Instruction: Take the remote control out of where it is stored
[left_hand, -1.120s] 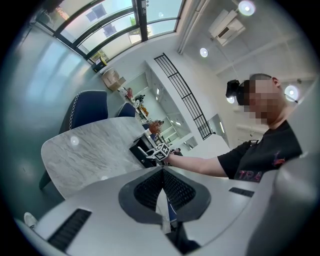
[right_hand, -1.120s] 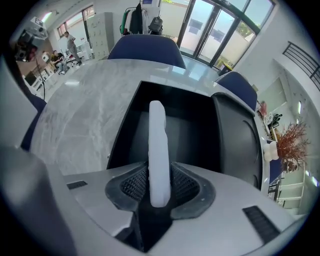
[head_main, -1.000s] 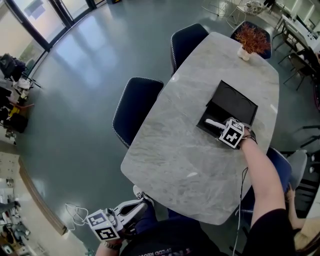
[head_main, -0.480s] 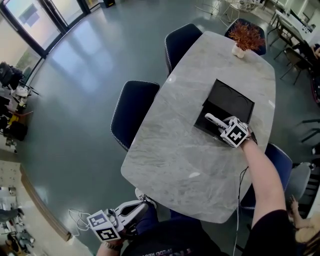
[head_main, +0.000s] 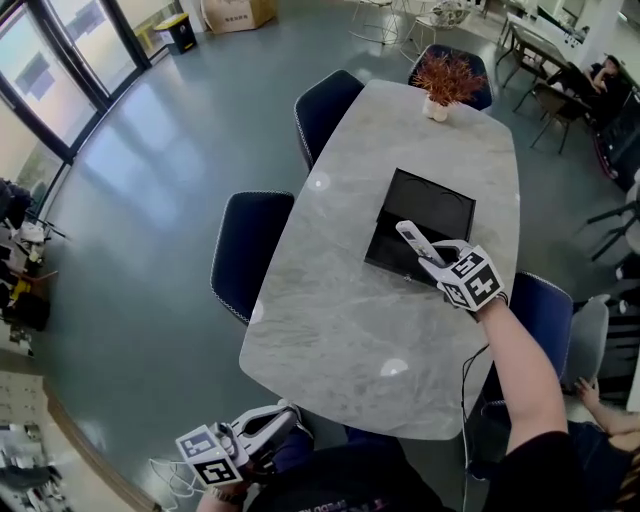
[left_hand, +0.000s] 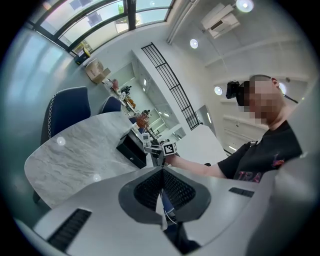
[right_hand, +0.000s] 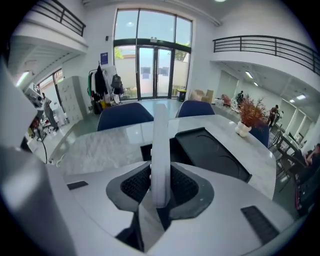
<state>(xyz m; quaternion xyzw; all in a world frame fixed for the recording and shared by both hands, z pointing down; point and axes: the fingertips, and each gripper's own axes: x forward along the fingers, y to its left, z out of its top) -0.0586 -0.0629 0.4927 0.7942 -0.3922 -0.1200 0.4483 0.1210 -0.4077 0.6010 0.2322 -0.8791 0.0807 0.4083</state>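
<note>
The right hand-held gripper (head_main: 428, 256) pinches the white remote control (head_main: 408, 238), maybe just above the black box (head_main: 440, 205) on the tabletop (head_main: 340, 320). The left hand-held gripper (head_main: 282, 417) is pressed together, near the person.

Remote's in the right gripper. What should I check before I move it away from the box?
1. Right gripper shut on the remote control: ok.
2. Grip near the remote's middle: not ok; it is held at one end and most of it juts past the fingers.
3. Remote clear of the black box: cannot tell; in the head view it overlaps the box.
4. Bare table on the near side for a set-down: ok.
5. Left gripper out of the way: ok; shut, empty, low beside the table's near end.
</note>
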